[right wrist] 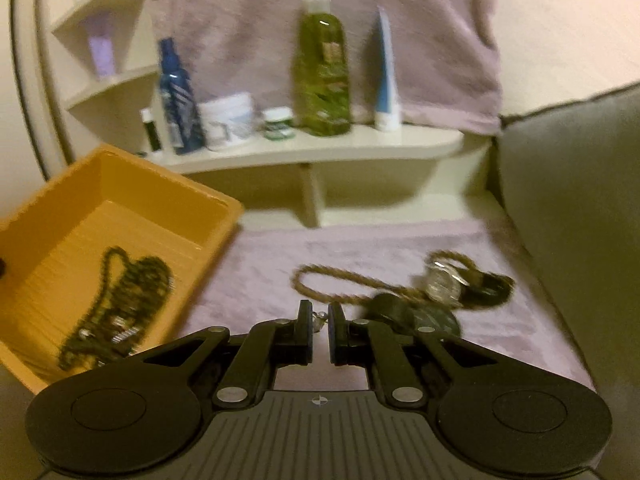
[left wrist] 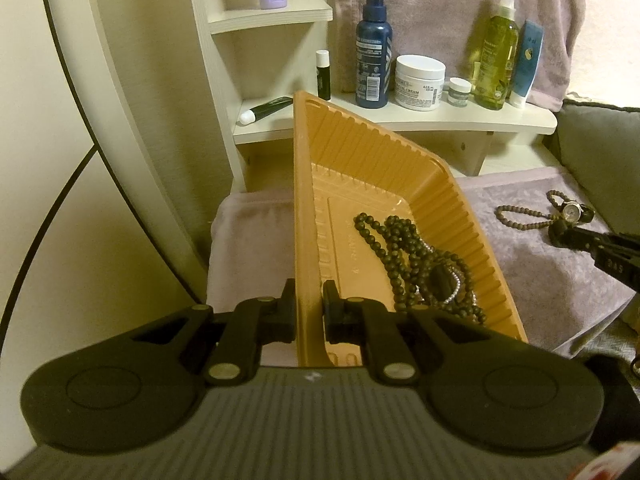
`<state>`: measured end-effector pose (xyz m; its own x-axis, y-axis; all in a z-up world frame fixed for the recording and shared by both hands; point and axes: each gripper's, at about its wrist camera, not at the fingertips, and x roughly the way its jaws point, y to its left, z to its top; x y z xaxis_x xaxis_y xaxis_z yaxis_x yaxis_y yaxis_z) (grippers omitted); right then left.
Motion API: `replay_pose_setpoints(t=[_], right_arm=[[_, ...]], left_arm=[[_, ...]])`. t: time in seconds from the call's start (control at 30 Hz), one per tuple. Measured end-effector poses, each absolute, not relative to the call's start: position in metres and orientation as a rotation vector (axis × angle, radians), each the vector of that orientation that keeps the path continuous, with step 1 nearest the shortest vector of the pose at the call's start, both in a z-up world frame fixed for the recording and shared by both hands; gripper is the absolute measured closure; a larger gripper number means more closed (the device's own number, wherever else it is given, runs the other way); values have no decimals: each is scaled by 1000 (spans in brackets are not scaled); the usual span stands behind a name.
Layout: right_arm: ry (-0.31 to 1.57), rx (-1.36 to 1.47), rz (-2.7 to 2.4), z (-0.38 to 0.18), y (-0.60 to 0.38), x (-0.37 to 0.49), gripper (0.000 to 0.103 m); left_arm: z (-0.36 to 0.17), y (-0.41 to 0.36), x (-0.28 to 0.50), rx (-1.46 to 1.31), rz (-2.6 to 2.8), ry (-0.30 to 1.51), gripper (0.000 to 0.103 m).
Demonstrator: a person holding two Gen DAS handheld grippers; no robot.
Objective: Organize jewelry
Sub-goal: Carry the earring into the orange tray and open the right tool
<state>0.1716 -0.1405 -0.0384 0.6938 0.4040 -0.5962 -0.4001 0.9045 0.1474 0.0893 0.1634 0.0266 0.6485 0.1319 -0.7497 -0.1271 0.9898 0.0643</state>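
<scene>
My left gripper (left wrist: 310, 312) is shut on the near wall of an orange plastic tray (left wrist: 308, 216), which is tilted up. Dark bead necklaces and a silver chain (left wrist: 420, 264) lie heaped inside it. The tray (right wrist: 60, 204) and its beads (right wrist: 120, 292) also show in the right wrist view. My right gripper (right wrist: 320, 330) is nearly shut, with something small and silvery between the pads. It is over the lilac towel (right wrist: 260, 280), close to a brown bead bracelet (right wrist: 332, 284), a wristwatch (right wrist: 444, 284) and a dark pendant (right wrist: 416, 312). The right gripper (left wrist: 560, 236) also shows in the left wrist view, beside the bracelet (left wrist: 520, 216) and watch (left wrist: 572, 210).
A cream shelf (left wrist: 400, 120) behind the towel holds a dark blue bottle (left wrist: 374, 48), a white cream jar (left wrist: 420, 82), a green oil bottle (left wrist: 496, 64) and tubes. A grey cushion (right wrist: 568, 208) bounds the right side. A curved cream panel (left wrist: 80, 120) stands on the left.
</scene>
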Motion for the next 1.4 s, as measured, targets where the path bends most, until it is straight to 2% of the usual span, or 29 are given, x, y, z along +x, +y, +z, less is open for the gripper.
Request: replay_pose_setpoints(t=[0.5,0.87,0.9,0.97,1.0,1.03,1.4], right_arm=[[646,-3,798,-21,-36,158,96],[665,-37,904,-26,-7,157,95],[662,-34,907,-26,-8,158,93],[654,-28,894,-26,-13,158,78],[652,-20,889,-25,-16,158,63],[648,-9,883,-24,-20,159,55],[616,-24,721,-20,-89,162,53]], left_arm=[[27,164,90,4,142,852,92],[26,165,90,1,139,850,92],[26,165,90,0,138,850,92],[26,165,90,1,140,850,92],[26,165,90,1,140,849,92],[26,165,90,0,140,849,92],[26,166,91,-5,141,849,92]])
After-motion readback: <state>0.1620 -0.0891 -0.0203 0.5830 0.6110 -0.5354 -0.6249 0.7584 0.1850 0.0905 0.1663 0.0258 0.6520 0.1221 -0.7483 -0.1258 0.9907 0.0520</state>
